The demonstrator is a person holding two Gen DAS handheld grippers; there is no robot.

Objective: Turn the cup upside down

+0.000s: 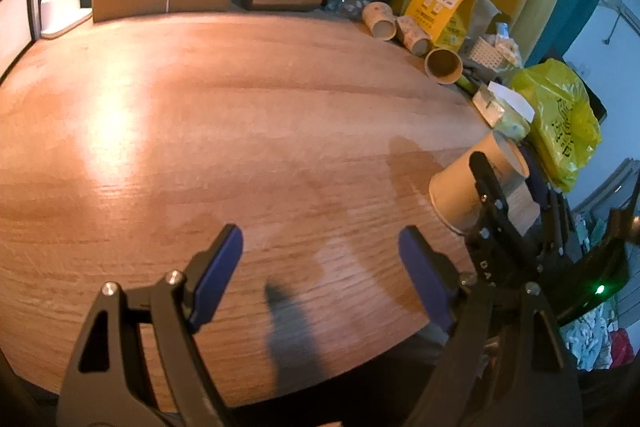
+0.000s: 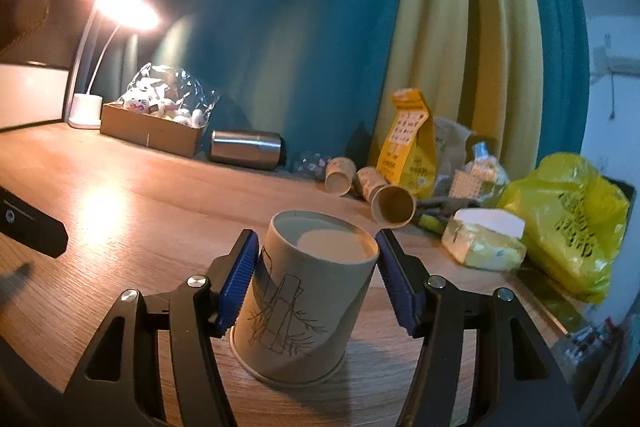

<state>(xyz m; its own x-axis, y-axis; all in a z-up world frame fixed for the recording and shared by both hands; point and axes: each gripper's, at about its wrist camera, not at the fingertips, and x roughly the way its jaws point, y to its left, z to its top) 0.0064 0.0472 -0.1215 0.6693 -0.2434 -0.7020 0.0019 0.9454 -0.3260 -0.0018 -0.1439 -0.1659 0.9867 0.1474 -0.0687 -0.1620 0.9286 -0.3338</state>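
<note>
Straddling the upside-down cup (image 2: pixel 304 291) with spread pads barely touching, the right gripper (image 2: pixel 316 283) is releasing thin, crushable paper; the left gripper (image 1: pixel 320 275) is idling agape beside it.

Your left wrist view looks across the wooden table (image 1: pixel 240 115) from above its near edge; your right sits low and close behind the paper cup (image 2: pixel 308 291). Both share the far clutter against the curtain.

The paper cup (image 2: pixel 308 299) stands upside down on the wooden table (image 2: pixel 120 195), slightly tilted, base up. The right gripper (image 2: pixel 316 283) frames it with blue pads (image 2: pixel 240 279) on both sides; the left pad touches the cup, the right pad sits just beside it.
</note>
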